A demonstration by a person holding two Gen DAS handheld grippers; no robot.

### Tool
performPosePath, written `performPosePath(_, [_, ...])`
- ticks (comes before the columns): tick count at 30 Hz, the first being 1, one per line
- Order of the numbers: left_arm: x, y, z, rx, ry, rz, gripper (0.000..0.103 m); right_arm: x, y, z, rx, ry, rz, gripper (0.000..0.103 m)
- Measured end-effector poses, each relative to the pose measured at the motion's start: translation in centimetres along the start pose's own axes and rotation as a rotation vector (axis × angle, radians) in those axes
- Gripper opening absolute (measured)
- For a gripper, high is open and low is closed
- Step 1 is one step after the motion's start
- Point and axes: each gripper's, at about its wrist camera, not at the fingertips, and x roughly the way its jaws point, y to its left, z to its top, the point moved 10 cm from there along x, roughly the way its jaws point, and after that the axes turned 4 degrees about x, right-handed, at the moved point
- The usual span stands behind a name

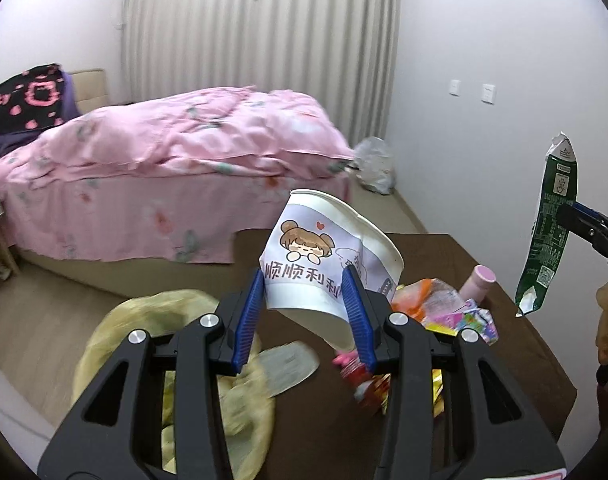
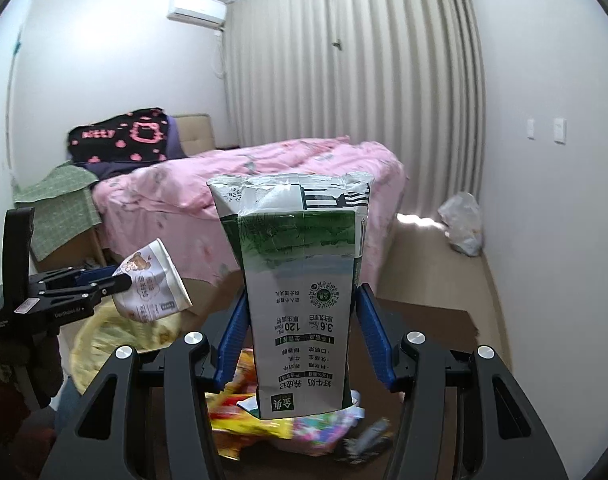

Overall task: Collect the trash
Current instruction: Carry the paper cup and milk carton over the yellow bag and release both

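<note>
Beyond the table's (image 1: pixel 444 248) left edge sits a yellow bag (image 1: pixel 175 360); above it the left gripper (image 1: pixel 308 300) clamps a tilted paper cup (image 1: pixel 328 264). Wrappers (image 1: pixel 456 312) litter the tabletop. Rightward, the right gripper (image 2: pixel 301 328) grips an upended milk carton (image 2: pixel 299 280).

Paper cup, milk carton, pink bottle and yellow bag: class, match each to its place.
1. paper cup
2. milk carton
3. pink bottle
4. yellow bag

a. beside the table, lower than its top
b. held in the right tool
c. on the table among wrappers
d. held in the left tool

Pairs: 1-d, 2-b, 3-c, 4-a
</note>
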Motion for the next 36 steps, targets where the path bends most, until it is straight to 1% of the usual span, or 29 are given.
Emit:
performPosePath(3, [-2.2, 2.5, -1.1, -0.030, 0.000, 0.046, 0.039, 0.5, 3.4, -0.1, -0.035, -0.006, 0.030, 0.050])
performPosePath(6, [-3.7, 4.5, -2.2, -0.055, 0.004, 0.082, 0.039, 1.0, 5.9, -0.4, -0.047, -0.004, 0.060, 0.050])
performPosePath(8, [-4.8, 6.1, -3.4, -0.077, 0.009, 0.121, 0.039, 1.5, 7.4, -0.8, -0.044, 0.003, 0.084, 0.050])
performPosePath(13, [-6.0, 10.2, -5.4, -0.144, 0.025, 0.225, 0.039, 3.7, 10.7, -1.8, -0.016, 0.055, 0.156, 0.050])
performPosePath(16, [-6.3, 13.4, -6.9, -0.212, 0.044, 0.292, 0.039, 5.2, 13.0, -2.9, -0.042, 0.092, 0.179, 0.050])
performPosePath(19, [-6.2, 15.5, -8.6, -0.245, 0.062, 0.359, 0.039, 6.8, 15.6, -3.6, -0.059, 0.102, 0.227, 0.050])
performPosePath(22, [-4.9, 16.5, -10.2, -0.268, 0.096, 0.377, 0.039, 8.5, 17.6, -3.9, -0.036, 0.113, 0.281, 0.050])
performPosePath(25, [-3.8, 17.2, -11.7, -0.287, 0.118, 0.396, 0.039, 11.5, 20.5, -4.6, -0.013, 0.163, 0.356, 0.050])
performPosePath(26, [-3.4, 17.2, -11.7, -0.292, 0.118, 0.395, 0.039, 12.3, 21.5, -4.7, -0.015, 0.174, 0.377, 0.050])
performPosePath(28, [-3.2, 17.6, -12.1, -0.308, 0.117, 0.391, 0.039, 13.6, 22.6, -4.8, -0.010, 0.188, 0.410, 0.050])
performPosePath(30, [-3.0, 17.9, -12.4, -0.322, 0.117, 0.372, 0.039, 15.5, 24.1, -4.9, 0.016, 0.207, 0.465, 0.050])
performPosePath(32, [-2.7, 18.2, -12.9, -0.350, 0.135, 0.347, 0.039, 17.0, 25.2, -5.3, 0.037, 0.233, 0.520, 0.050])
performPosePath(34, [-2.6, 18.5, -13.1, -0.372, 0.135, 0.337, 0.039, 19.0, 26.1, -6.1, 0.020, 0.269, 0.534, 0.050])
performPosePath(36, [-2.6, 18.7, -12.9, -0.377, 0.122, 0.342, 0.039, 20.2, 26.4, -7.0, -0.013, 0.291, 0.524, 0.050])
